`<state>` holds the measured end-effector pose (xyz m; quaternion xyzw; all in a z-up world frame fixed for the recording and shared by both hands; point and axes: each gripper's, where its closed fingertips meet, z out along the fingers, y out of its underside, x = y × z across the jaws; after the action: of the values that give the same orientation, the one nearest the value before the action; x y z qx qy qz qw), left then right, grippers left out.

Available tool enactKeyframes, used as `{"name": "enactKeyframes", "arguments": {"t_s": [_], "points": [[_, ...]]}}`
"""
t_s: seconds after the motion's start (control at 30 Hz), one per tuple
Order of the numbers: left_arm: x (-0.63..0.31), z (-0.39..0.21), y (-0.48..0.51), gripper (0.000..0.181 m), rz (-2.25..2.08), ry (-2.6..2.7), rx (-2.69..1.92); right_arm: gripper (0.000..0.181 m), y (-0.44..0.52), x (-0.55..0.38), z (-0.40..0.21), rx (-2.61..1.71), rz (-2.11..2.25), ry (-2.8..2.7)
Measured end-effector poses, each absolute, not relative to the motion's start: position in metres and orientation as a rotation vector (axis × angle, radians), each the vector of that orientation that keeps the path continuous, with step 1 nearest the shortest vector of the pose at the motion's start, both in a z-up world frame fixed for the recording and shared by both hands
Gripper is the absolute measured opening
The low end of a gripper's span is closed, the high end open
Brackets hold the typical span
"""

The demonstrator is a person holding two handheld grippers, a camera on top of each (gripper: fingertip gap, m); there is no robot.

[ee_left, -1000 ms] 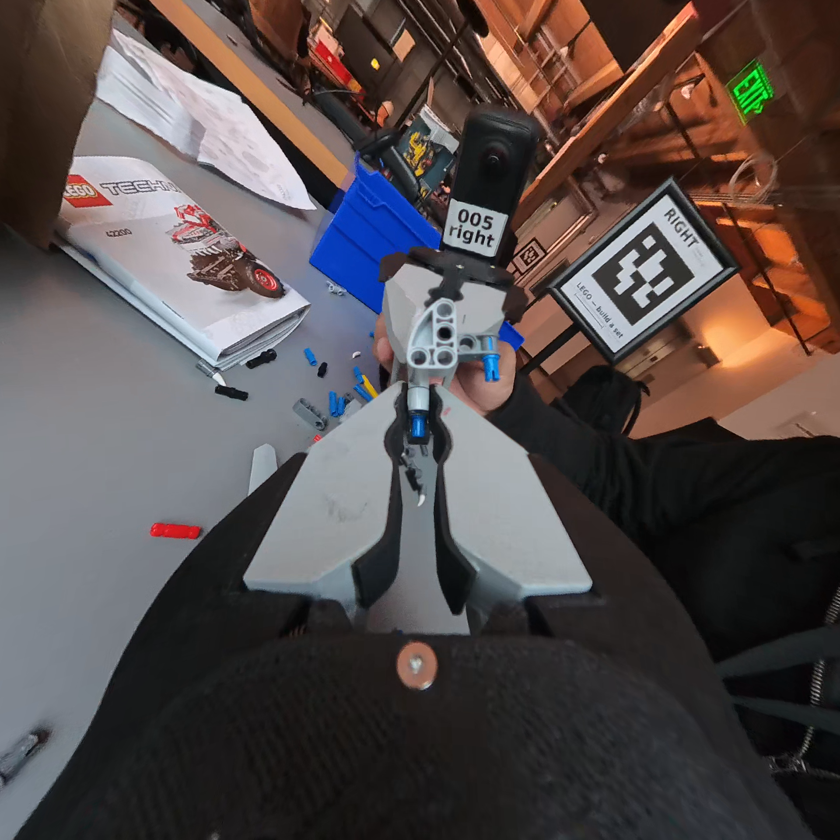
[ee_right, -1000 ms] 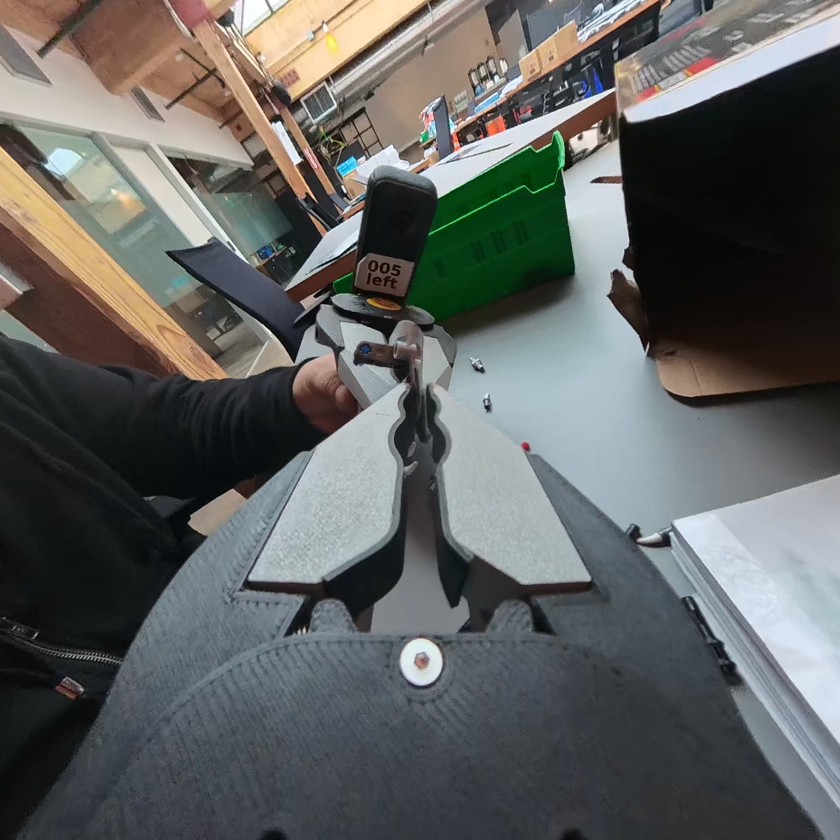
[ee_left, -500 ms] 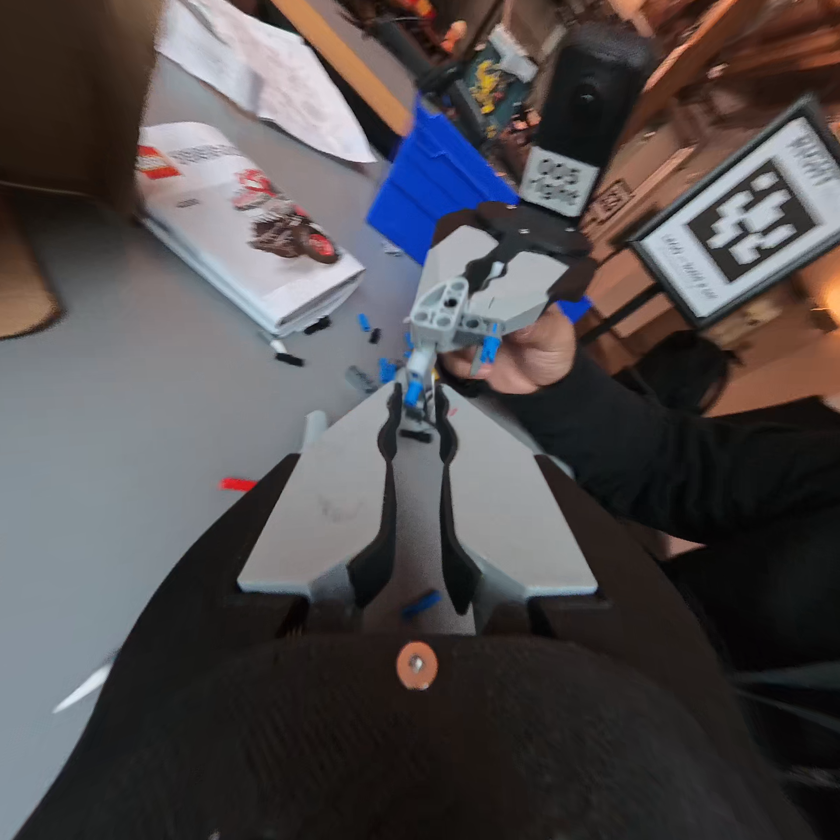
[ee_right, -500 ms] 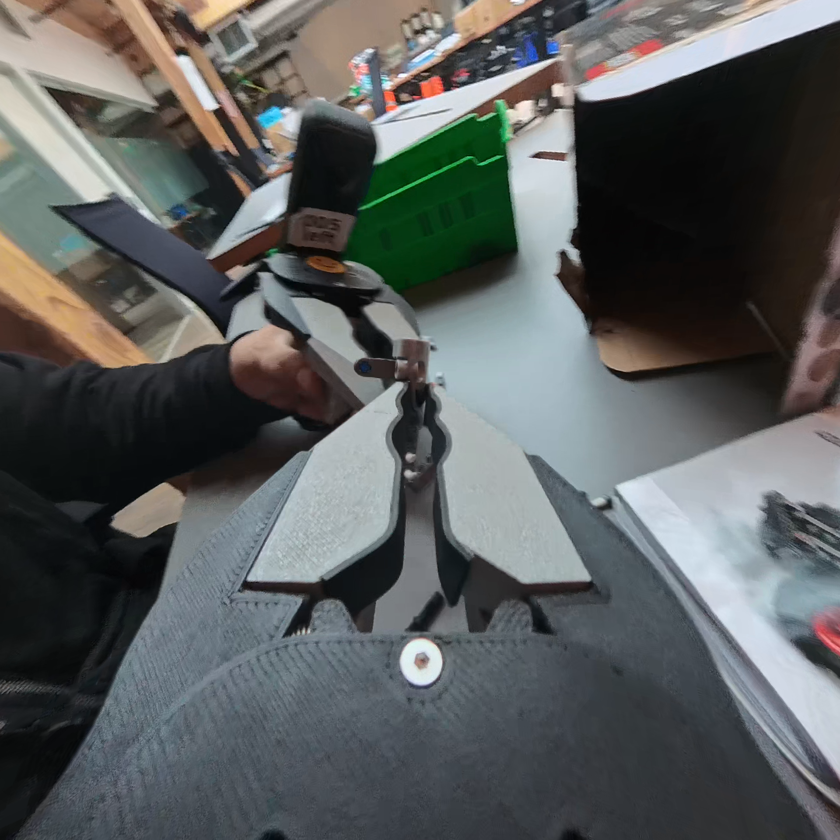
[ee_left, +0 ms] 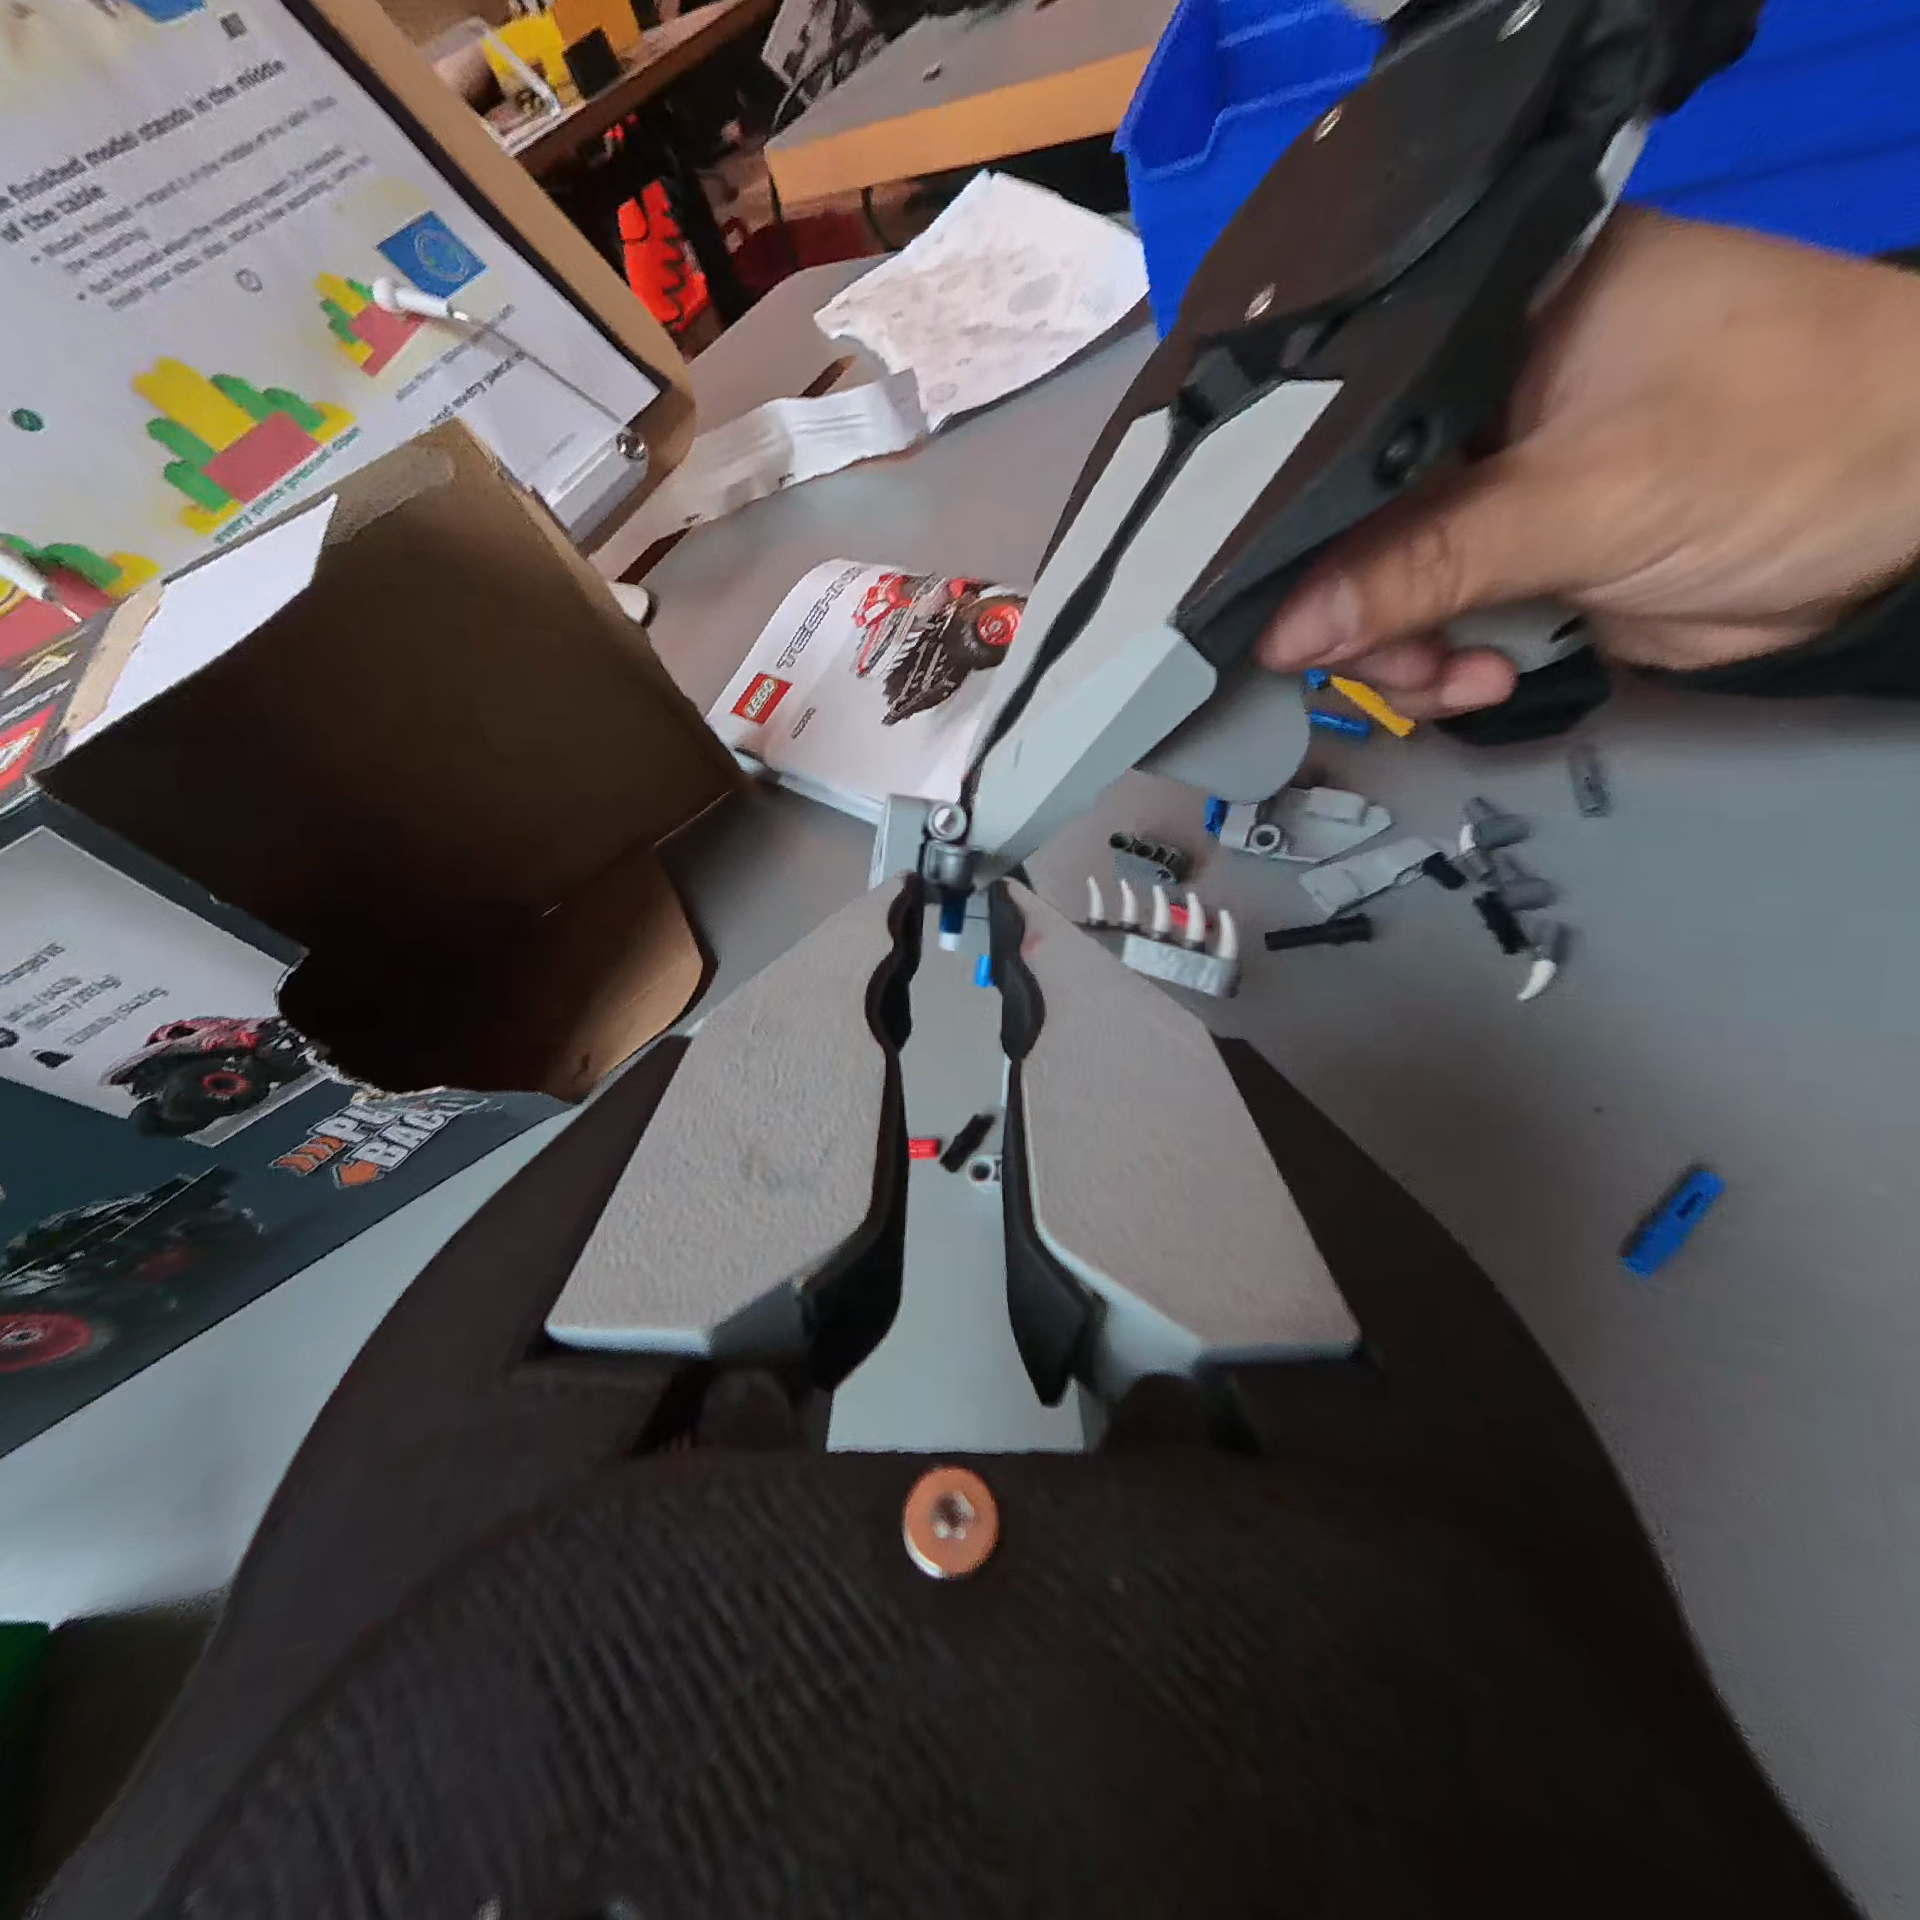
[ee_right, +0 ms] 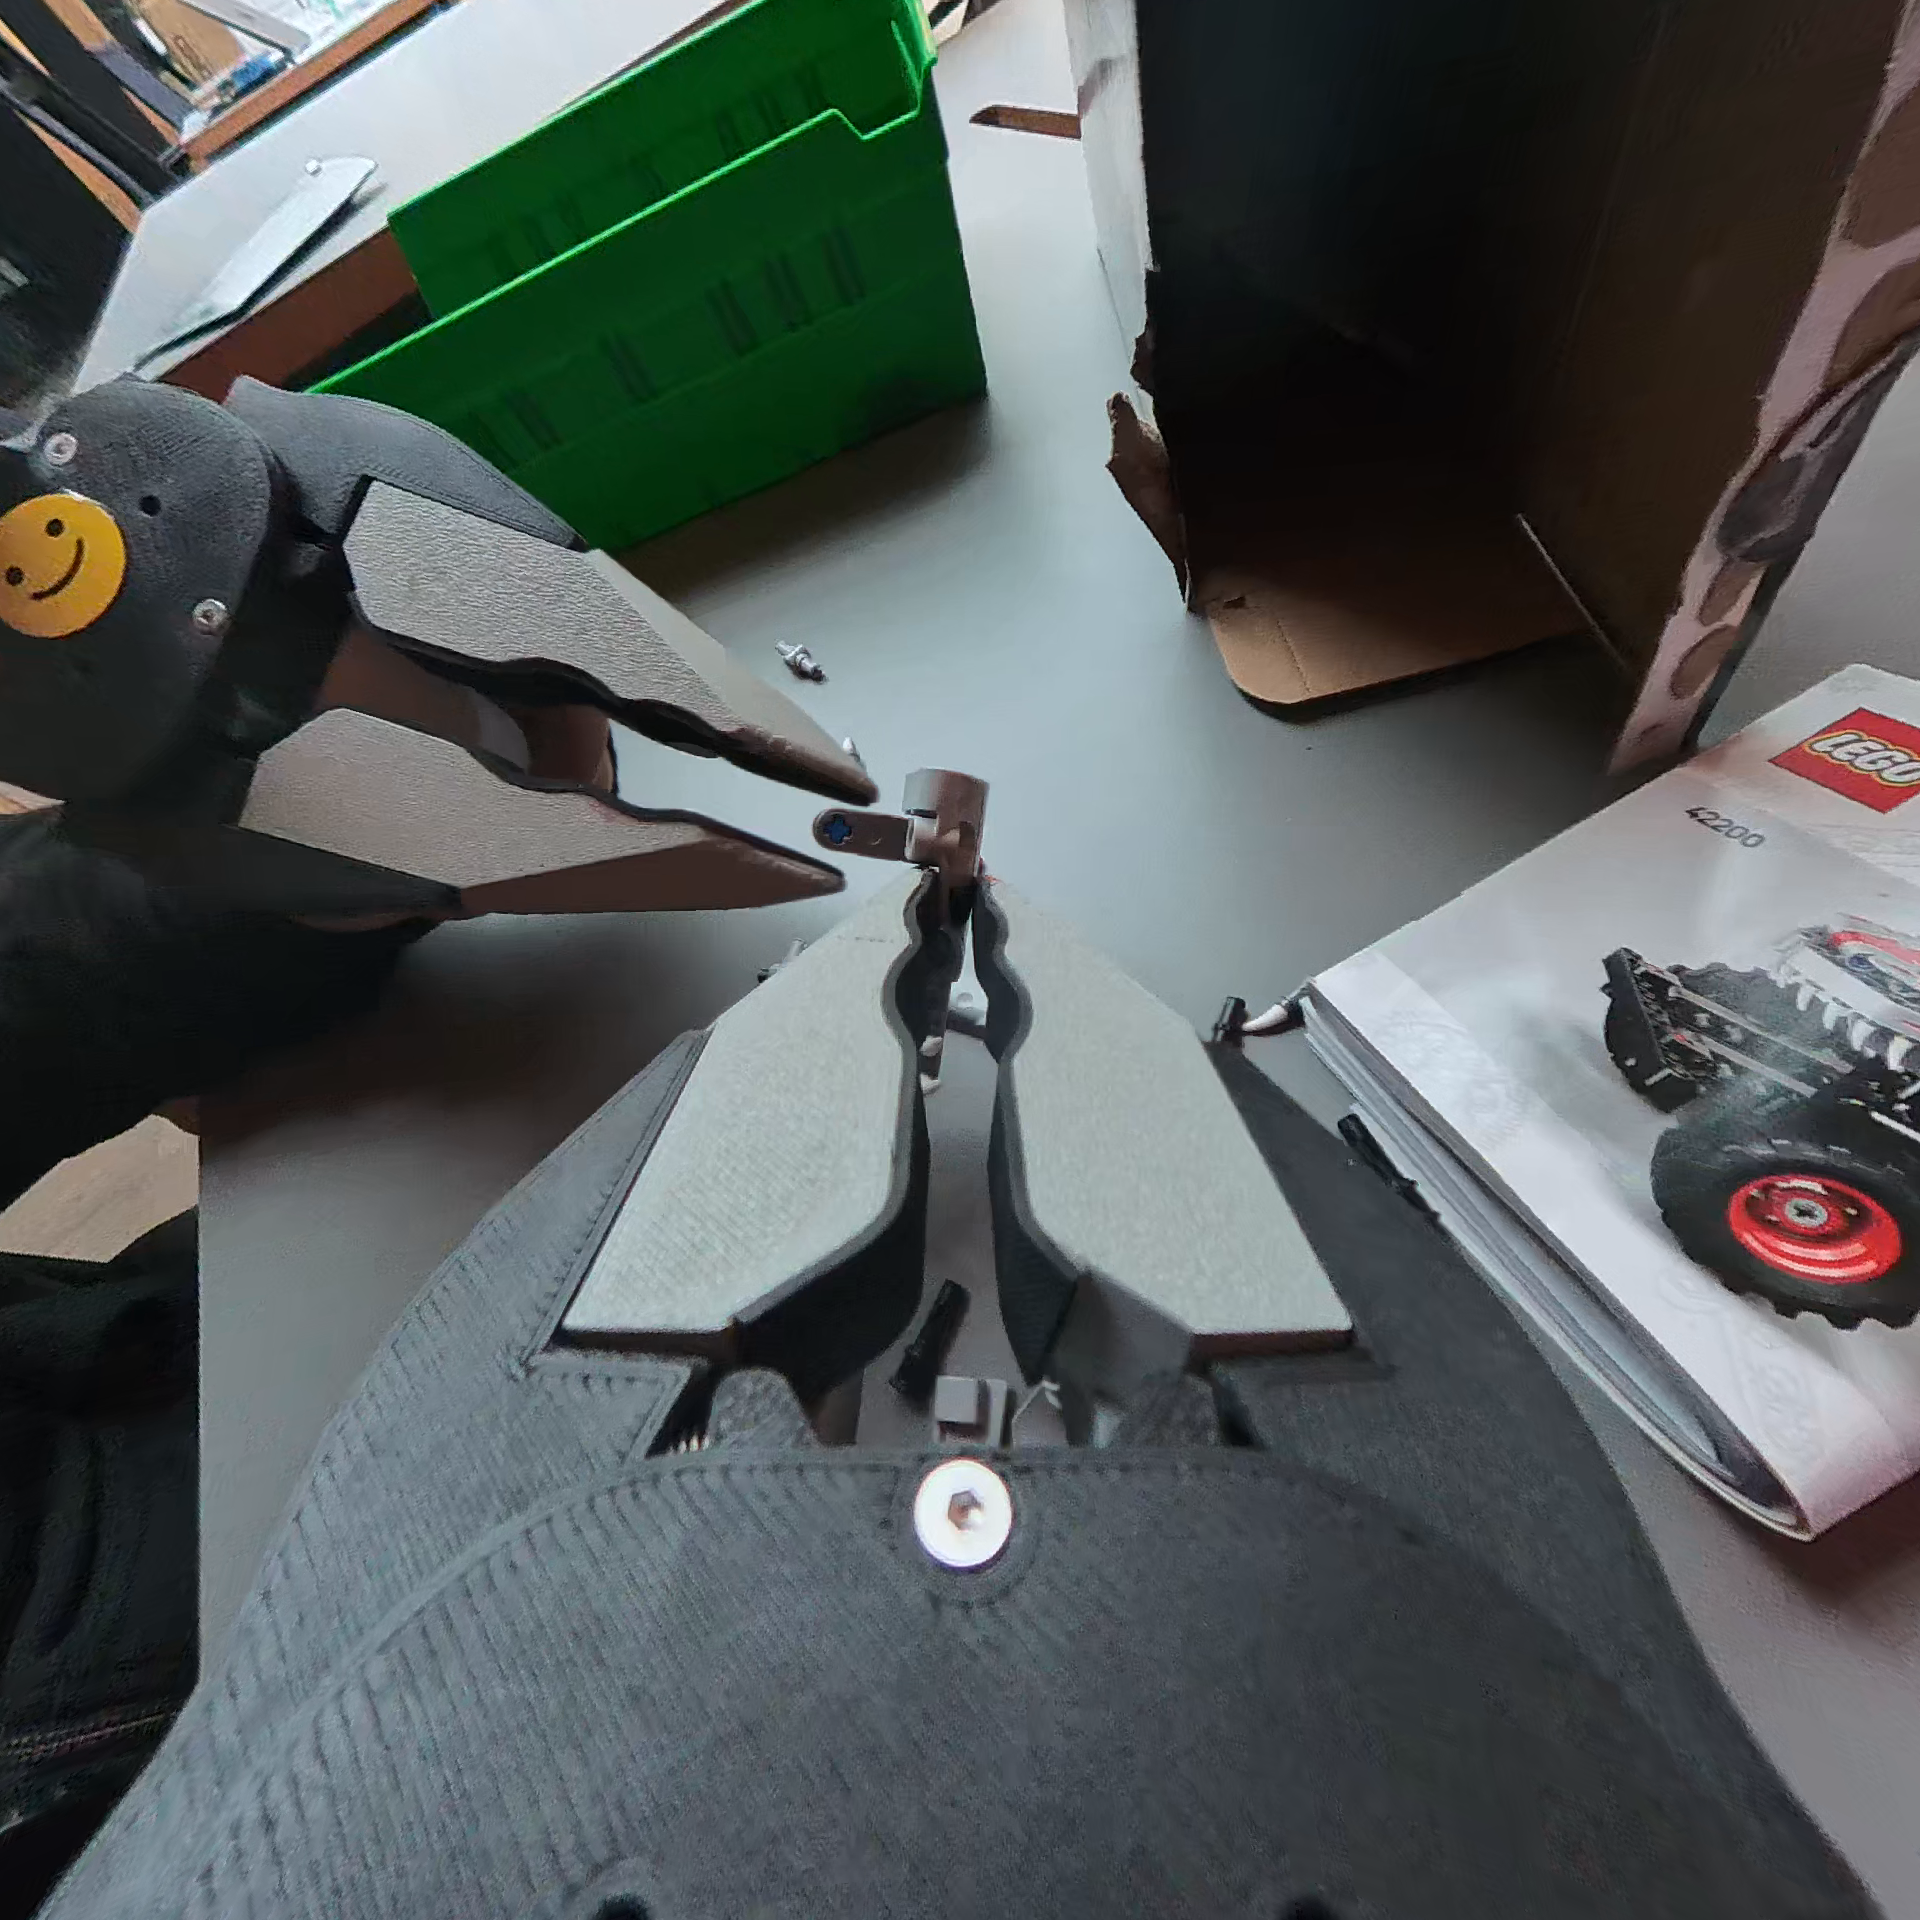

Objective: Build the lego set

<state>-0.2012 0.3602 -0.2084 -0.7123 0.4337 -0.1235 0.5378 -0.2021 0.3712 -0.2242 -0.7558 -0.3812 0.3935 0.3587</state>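
A small grey lego assembly (ee_right: 940, 821) with a short arm ending in a blue axle end is pinched in my right gripper (ee_right: 951, 885), which is shut on it above the table. My left gripper (ee_right: 857, 836) comes in from the left, jaws apart, with the arm's blue end between its tips. In the left wrist view, my left gripper (ee_left: 954, 891) stands open around the assembly (ee_left: 945, 847) and its blue pin. The right gripper (ee_left: 971, 831) reaches down from the upper right, held by a hand (ee_left: 1662, 468).
The instruction booklet (ee_right: 1558, 1091) lies at right, a torn cardboard box (ee_right: 1455, 364) behind it, and a green bin (ee_right: 675, 260) at back left. A toothed grey piece (ee_left: 1174, 935), several loose parts (ee_left: 1496, 873) and a blue piece (ee_left: 1673, 1221) lie on the grey table (ee_left: 1455, 1351). There is a blue bin (ee_left: 1766, 104).
Both grippers have swung down toward the table. My left gripper, shut on the assembly's blue end before, now has its jaws apart. The right gripper still holds the assembly.
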Motion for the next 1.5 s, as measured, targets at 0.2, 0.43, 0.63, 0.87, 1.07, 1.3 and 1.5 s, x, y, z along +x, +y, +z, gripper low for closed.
{"name": "enactKeyframes", "arguments": {"t_s": [0.2,0.43,0.63,0.87,1.07,1.3,1.5], "points": [[-0.203,-0.211,0.361,0.007,-0.254,1.058,-1.692,0.002,0.368,-0.206,-0.226,-1.958,1.021,-0.987],[-0.201,-0.215,0.361,0.006,-0.208,1.095,-1.666,0.002,0.365,-0.208,-0.231,-1.973,1.021,-1.015],[-0.201,-0.21,0.365,0.006,-0.06,1.149,-1.624,0.0,0.368,-0.203,-0.223,-1.948,1.123,-0.948],[-0.202,-0.212,0.366,0.006,-0.086,1.142,-1.67,0.0,0.37,-0.202,-0.226,-1.938,1.108,-0.954],[-0.204,-0.216,0.369,0.006,-0.055,1.122,-1.726,0.0,0.375,-0.202,-0.229,-1.932,0.937,-1.03],[-0.208,-0.211,0.372,0.006,-0.474,0.921,-1.822,0.0,0.378,-0.206,-0.225,-1.89,0.836,-1.095],[-0.207,-0.216,0.372,0.006,-0.79,0.782,-1.911,0.0,0.37,-0.207,-0.23,-2.02,1.197,-1.005]]}}
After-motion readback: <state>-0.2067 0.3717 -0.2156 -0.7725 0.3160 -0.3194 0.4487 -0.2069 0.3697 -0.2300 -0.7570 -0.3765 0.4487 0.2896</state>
